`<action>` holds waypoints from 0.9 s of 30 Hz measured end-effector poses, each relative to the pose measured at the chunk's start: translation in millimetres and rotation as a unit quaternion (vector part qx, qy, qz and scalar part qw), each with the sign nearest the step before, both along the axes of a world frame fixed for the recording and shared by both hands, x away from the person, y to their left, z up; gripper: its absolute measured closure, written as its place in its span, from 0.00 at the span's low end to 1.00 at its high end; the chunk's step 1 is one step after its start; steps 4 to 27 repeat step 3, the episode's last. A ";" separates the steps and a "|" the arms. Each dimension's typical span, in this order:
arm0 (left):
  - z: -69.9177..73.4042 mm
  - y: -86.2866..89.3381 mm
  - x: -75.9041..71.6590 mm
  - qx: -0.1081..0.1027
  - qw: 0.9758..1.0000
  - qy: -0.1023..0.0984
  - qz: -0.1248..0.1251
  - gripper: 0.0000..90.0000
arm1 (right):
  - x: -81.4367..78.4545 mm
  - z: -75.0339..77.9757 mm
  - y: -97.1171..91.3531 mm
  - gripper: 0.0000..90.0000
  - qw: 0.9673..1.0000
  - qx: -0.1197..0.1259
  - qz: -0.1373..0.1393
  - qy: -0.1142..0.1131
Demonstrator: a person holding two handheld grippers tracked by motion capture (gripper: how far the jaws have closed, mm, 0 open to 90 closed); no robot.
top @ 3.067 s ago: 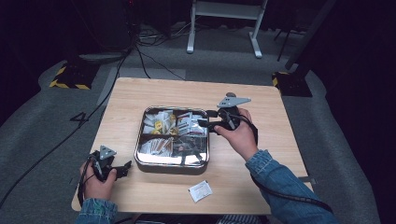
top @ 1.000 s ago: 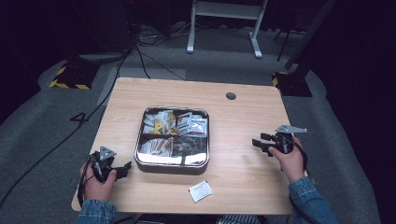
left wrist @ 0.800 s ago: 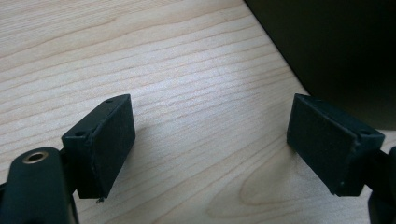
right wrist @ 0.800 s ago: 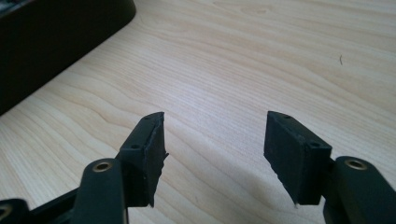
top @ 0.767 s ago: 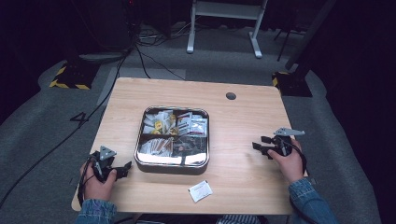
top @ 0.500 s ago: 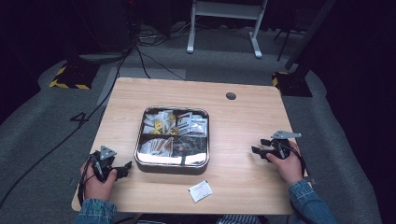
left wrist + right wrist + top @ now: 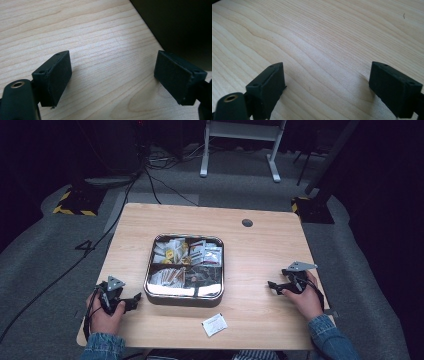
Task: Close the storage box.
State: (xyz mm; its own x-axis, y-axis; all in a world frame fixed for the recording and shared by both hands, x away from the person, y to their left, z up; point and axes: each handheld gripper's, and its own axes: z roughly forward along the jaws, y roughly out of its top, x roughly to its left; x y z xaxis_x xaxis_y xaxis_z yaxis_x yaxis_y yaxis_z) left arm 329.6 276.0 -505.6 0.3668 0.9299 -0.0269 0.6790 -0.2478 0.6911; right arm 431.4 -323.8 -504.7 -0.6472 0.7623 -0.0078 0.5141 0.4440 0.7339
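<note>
A square metal tray [image 7: 184,294] with compartments sits mid-table and holds several small packets. One white packet [image 7: 214,324] lies on the wood near the front edge. My left gripper [image 7: 134,301] rests low on the table just left of the tray's front corner; its jaws stand wide apart over bare wood, with the tray's dark wall [image 7: 175,27] to one side. My right gripper [image 7: 272,285] rests on the table to the right of the tray, open, nothing between its jaws, bare wood [image 7: 324,50] in front.
The wooden table [image 7: 260,255] has a round cable hole [image 7: 247,223] at the back right. Beyond it lie grey floor, cables and a white stand [image 7: 240,140]. The right gripper is near the table's right edge.
The right gripper has left the tray, moved to the right and toward the front edge, and come down onto the table. The left gripper has stayed put.
</note>
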 end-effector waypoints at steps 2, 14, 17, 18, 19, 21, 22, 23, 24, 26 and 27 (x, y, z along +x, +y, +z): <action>0.0 0.1 0.0 0.000 1.000 0.000 0.000 0.17 | 0.0 0.0 0.0 0.15 1.000 0.000 0.000 0.000; 0.0 0.0 0.0 0.000 1.000 0.000 0.000 0.17 | 0.0 0.0 0.0 0.15 1.000 0.000 0.000 0.000; 0.0 0.0 0.0 0.000 1.000 0.000 0.000 0.17 | 0.0 0.0 0.0 0.15 1.000 0.000 0.000 0.000; 0.0 0.0 0.0 0.000 1.000 0.000 0.000 0.17 | 0.0 0.0 0.0 0.15 1.000 0.000 0.000 0.000; 0.0 0.0 0.0 0.000 1.000 0.000 0.000 0.17 | 0.0 0.0 0.0 0.15 1.000 0.000 0.000 0.000; 0.0 0.0 0.0 0.000 1.000 0.000 0.000 0.17 | 0.0 0.0 0.0 0.15 1.000 0.000 0.000 0.000; 0.0 0.0 0.0 0.000 1.000 0.000 0.000 0.17 | 0.0 0.0 0.0 0.15 1.000 0.000 0.000 0.000; 0.0 0.0 0.0 0.000 1.000 0.000 0.000 0.17 | 0.0 0.0 0.0 0.15 1.000 0.000 0.000 0.000; 0.0 0.0 0.0 0.000 1.000 0.000 0.000 0.17 | 0.0 0.0 0.0 0.15 1.000 0.000 0.000 0.000; 0.0 0.0 0.0 0.000 1.000 0.000 0.000 0.17 | 0.0 0.0 0.0 0.15 1.000 0.000 0.000 0.000; 0.0 0.0 0.0 0.000 1.000 0.000 0.000 0.17 | 0.0 0.0 0.0 0.15 1.000 0.000 0.000 0.000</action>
